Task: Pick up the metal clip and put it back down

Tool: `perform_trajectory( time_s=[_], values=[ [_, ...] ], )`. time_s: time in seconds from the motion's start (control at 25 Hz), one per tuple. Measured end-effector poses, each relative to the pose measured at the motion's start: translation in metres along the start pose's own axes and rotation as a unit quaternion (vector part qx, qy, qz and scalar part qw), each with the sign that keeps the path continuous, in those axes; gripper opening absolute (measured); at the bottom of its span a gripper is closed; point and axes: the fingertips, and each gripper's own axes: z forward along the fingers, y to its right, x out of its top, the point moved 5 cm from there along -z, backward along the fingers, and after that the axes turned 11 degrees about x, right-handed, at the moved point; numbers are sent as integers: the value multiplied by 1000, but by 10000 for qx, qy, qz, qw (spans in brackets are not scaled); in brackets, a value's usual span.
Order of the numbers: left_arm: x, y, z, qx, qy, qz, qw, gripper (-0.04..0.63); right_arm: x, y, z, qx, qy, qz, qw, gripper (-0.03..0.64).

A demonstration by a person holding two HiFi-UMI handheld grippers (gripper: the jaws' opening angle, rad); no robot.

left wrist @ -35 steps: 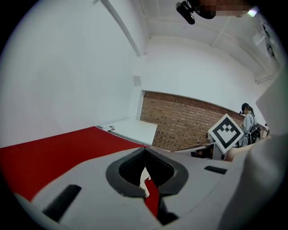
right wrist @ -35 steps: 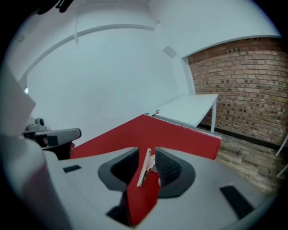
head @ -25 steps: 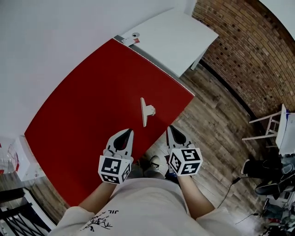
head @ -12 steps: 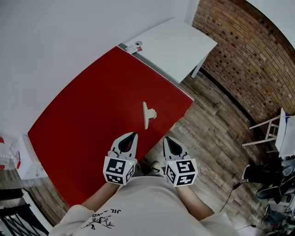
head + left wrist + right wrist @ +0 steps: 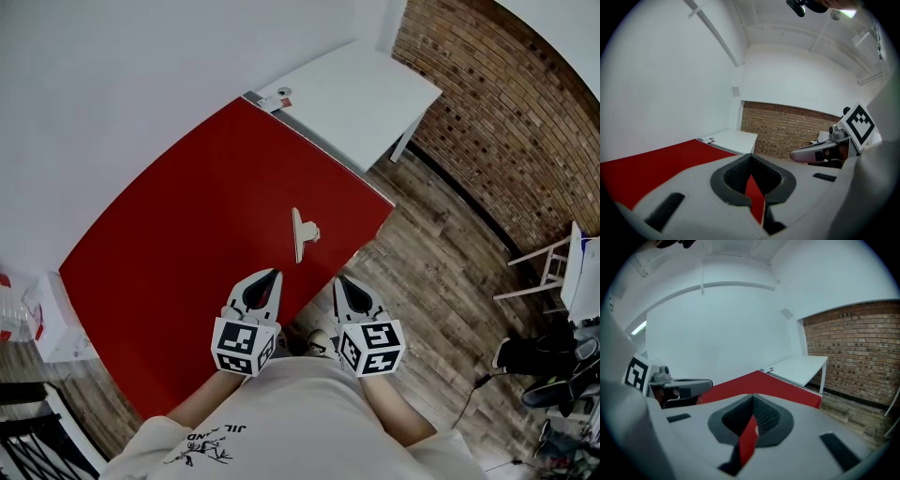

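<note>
Head view: clip (image 5: 302,234) lies on the red tabletop (image 5: 178,234) near its front edge. Left tool (image 5: 265,278) and right tool (image 5: 343,283) hover side by side just short of it, tilted slightly down.
Left gripper view: jaws together, nothing between them.
Right gripper view: jaws together, nothing between them.

The metal clip (image 5: 302,233) lay on the table (image 5: 169,253) at frame centre, the left gripper (image 5: 272,275) and right gripper (image 5: 339,281) below it, a second table (image 5: 375,89) adjoining at upper right
</note>
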Motion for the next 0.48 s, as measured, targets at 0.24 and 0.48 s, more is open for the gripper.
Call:
perform_trajectory(
  time_s=[0.24, 0.48],
  values=[
    [0, -1, -5, 30, 9, 2, 10000, 5, 2, -3, -1, 36, 29, 13, 10000, 5],
    [1, 0, -8, 25, 16, 4, 10000, 5, 1, -6, -3, 51, 28, 19, 10000, 5]
  ],
)
